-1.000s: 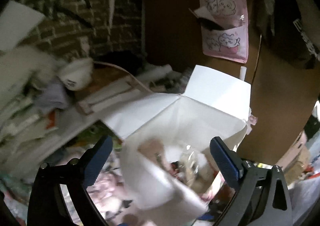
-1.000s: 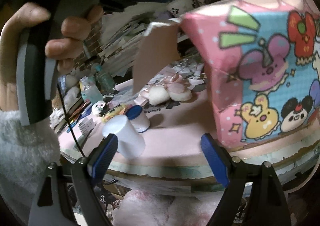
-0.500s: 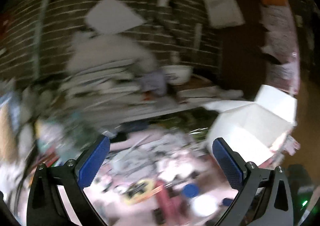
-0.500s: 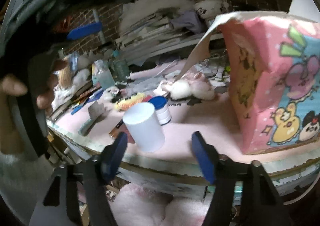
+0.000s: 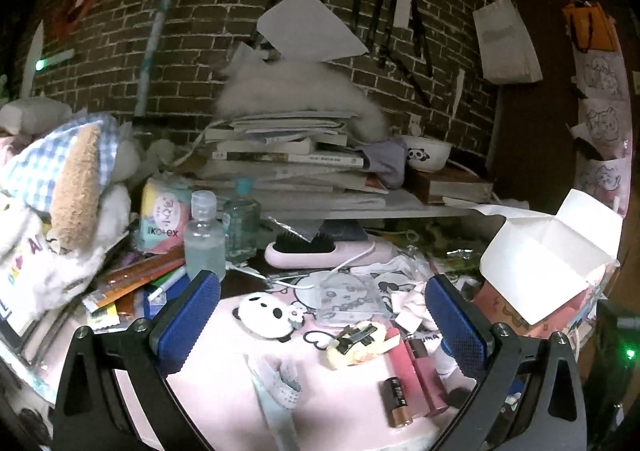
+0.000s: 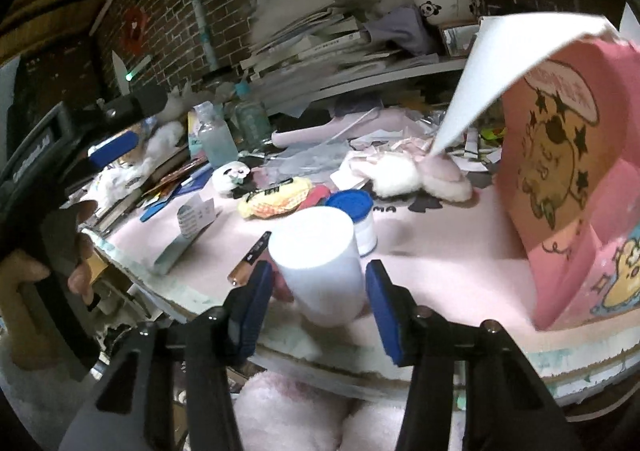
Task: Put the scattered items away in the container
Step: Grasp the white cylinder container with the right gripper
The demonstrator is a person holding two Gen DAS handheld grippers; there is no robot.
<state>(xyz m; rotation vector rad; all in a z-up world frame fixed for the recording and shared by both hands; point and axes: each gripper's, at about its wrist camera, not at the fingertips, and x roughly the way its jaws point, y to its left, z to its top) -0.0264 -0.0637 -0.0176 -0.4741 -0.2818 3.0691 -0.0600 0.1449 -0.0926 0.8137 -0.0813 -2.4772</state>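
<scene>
The pink table (image 6: 432, 251) carries everything. My pink cartoon-printed box (image 6: 576, 179), the container, stands open toward the table's right edge, its white flaps (image 5: 560, 235) lifted; in my left view it shows at the right, behind the pad.

Near the front edge stands the white cylindrical tub (image 6: 320, 263), upright, between the pads of my right gripper (image 6: 318, 291). Those jaws have just been closing around it; they flank it closely, but I cannot tell whether the pads touch its sides. Just behind it sits a small jar with a blue lid (image 6: 354, 211).

My left gripper (image 5: 320, 323) hangs wide open above the front of the table, nothing between its pads. Under it lie the panda plush (image 5: 266, 313), a yellow item with a black clip (image 5: 356, 339), two pink lip-gloss tubes (image 5: 416, 371) side by side, and a battery (image 5: 396, 401) next to them at the front edge.

Toward the back edge are a pink hairbrush (image 5: 320, 251) and two clear bottles (image 5: 204, 235).
</scene>
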